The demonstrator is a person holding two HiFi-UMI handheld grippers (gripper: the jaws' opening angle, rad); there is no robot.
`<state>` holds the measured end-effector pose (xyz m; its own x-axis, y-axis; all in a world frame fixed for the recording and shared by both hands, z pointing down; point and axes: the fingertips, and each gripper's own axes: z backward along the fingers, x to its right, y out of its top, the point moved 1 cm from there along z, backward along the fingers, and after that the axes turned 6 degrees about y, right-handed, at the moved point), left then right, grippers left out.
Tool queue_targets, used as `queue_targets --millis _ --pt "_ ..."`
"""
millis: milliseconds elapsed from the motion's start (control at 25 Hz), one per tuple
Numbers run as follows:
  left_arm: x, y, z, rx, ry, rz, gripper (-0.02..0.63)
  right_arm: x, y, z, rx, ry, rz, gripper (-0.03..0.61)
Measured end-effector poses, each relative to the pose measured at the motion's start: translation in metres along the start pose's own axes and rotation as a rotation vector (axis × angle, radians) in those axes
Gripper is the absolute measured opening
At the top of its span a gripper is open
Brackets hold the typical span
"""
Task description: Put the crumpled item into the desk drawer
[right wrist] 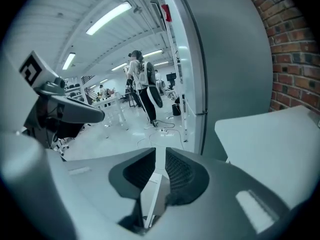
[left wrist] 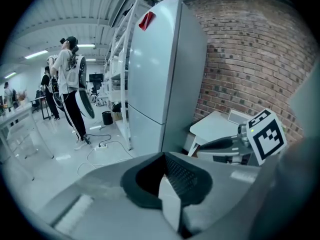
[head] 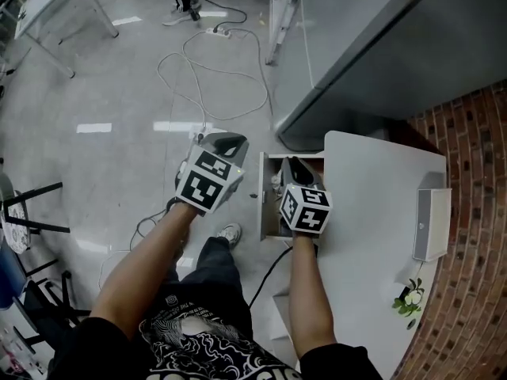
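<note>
The desk drawer stands pulled out from the left side of the white desk. My right gripper hangs over the drawer's inside; its jaws show a narrow gap with floor visible through it and nothing held. A small pale lump lies in the drawer beside it; I cannot tell whether it is the crumpled item. My left gripper floats over the floor left of the drawer, its pads meeting, empty.
A tall grey fridge stands just beyond the desk, against a brick wall. On the desk sit a white box and a small plant. Cables loop across the floor. People stand far off.
</note>
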<state>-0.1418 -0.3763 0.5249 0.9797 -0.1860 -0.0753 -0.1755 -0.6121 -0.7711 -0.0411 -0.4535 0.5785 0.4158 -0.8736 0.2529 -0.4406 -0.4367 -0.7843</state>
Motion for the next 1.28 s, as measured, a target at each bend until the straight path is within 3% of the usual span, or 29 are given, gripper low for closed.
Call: queue_targets --millis 240,800,1280 --pt "-0.018 0.035 0.024 0.071 0.048 -0.006 0.000 -0.011 0.058 0.014 0.075 0.006 0.065 0.051" --pt "-0.053 0.086 0.085 0.189 0.145 0.009 0.000 -0.064 0.141 0.044 0.161 0.077 0.162 0.034" --pt "-0.084 0.112 0.114 0.249 0.119 -0.022 0.000 -0.092 0.177 0.058 0.219 0.019 0.195 0.021"
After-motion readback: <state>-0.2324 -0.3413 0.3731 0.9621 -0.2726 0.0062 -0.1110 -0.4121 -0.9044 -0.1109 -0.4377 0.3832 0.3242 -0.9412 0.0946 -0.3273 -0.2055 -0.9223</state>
